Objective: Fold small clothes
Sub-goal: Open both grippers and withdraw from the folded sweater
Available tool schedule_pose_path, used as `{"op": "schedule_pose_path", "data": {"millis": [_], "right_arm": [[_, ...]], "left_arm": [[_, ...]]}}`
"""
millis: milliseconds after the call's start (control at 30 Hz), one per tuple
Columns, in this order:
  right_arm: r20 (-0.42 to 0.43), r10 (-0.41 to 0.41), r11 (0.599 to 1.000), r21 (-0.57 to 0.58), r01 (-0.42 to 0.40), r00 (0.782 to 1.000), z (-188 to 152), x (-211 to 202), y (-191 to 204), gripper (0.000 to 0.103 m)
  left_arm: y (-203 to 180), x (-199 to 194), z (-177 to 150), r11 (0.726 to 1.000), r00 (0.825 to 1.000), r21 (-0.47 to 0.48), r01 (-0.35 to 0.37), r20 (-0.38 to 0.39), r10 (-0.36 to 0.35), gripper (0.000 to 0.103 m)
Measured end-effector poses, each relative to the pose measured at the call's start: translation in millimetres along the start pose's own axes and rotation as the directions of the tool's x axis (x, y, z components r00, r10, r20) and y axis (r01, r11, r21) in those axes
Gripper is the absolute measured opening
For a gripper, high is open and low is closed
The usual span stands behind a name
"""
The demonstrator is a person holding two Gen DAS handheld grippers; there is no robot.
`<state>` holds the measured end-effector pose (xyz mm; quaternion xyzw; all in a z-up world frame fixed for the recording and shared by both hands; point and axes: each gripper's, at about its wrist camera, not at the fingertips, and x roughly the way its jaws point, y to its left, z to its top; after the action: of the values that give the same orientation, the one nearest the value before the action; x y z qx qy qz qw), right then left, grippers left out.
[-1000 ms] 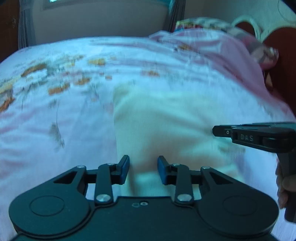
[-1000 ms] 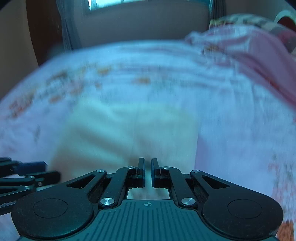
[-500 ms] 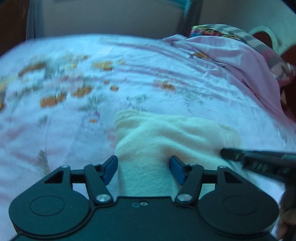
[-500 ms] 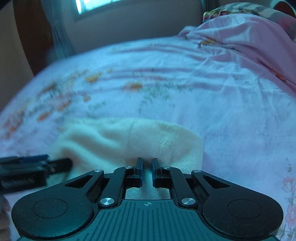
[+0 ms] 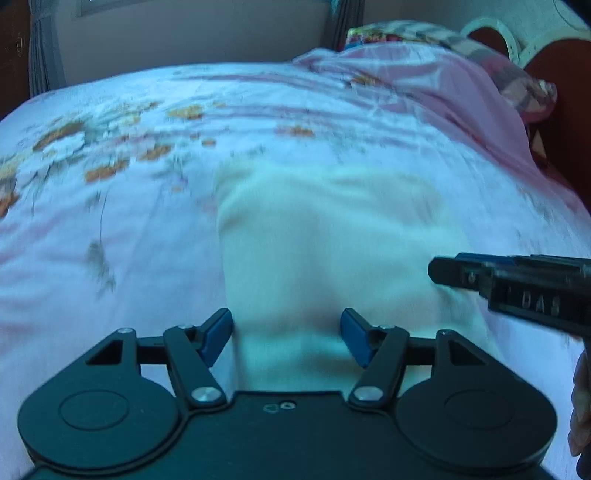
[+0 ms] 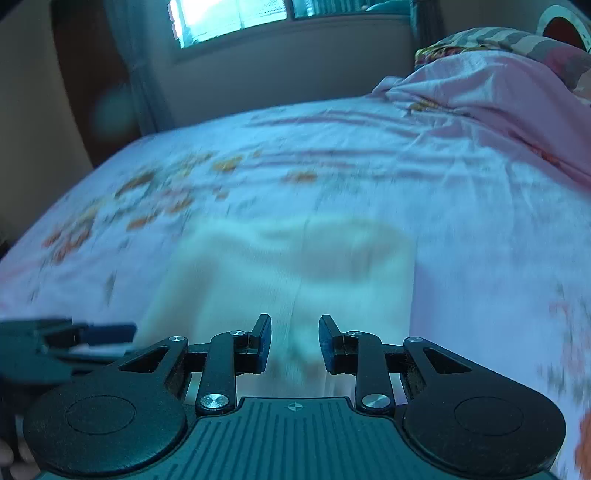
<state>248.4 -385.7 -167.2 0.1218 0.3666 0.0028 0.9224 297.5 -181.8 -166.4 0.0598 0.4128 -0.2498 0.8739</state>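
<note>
A folded cream-white small garment (image 5: 325,236) lies flat on the pink floral bedsheet (image 5: 110,221). My left gripper (image 5: 286,338) is open over the garment's near left edge, holding nothing. My right gripper (image 6: 294,341) is open above the garment (image 6: 288,273) near its front edge, holding nothing. The right gripper shows side-on at the right of the left wrist view (image 5: 517,284). The left gripper shows at the left edge of the right wrist view (image 6: 74,339). Both views are motion-blurred.
A bunched pink blanket (image 5: 424,85) and a patterned pillow (image 5: 406,33) lie at the far right of the bed. A wall with a window (image 6: 236,18) and curtains stands beyond the bed. A dark wooden headboard (image 5: 554,92) is at the right.
My right gripper has opened; it was shut half a second ago. Both grippers have pulled back and up from the garment, which stays folded on the sheet.
</note>
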Motion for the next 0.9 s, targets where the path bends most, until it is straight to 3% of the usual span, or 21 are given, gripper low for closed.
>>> {"op": "schedule_pose_path", "data": {"millis": [100,367,500,900], "right_arm": [[-0.049,-0.055,0.996,-0.078,0.051,0.997,-23.8,1.9,9.3,0.039],[-0.056,-0.028,0.999,0.028,0.03,0.998,-44.4,-37.6,6.8,0.04],[-0.084,-0.041,0.998,0.05,0.045,0.996,-60.9,-48.6,4.2,0.052],[-0.092,-0.008,0.993,0.118,0.019,0.996,-65.0,-67.8,-3.9,0.052]], "left_arm": [[0.1,-5.8,-16.3,1.0,1.0,-0.02,-0.004,-0.01,0.004,0.062],[-5.1,-27.5,-30.2,0.998,0.999,-0.052,-0.028,-0.031,0.027,0.062],[-8.2,-34.3,-37.4,0.998,0.999,-0.047,-0.036,-0.041,0.034,0.062],[-9.5,-52.6,-38.5,0.999,0.999,-0.047,-0.028,-0.037,0.026,0.063]]}}
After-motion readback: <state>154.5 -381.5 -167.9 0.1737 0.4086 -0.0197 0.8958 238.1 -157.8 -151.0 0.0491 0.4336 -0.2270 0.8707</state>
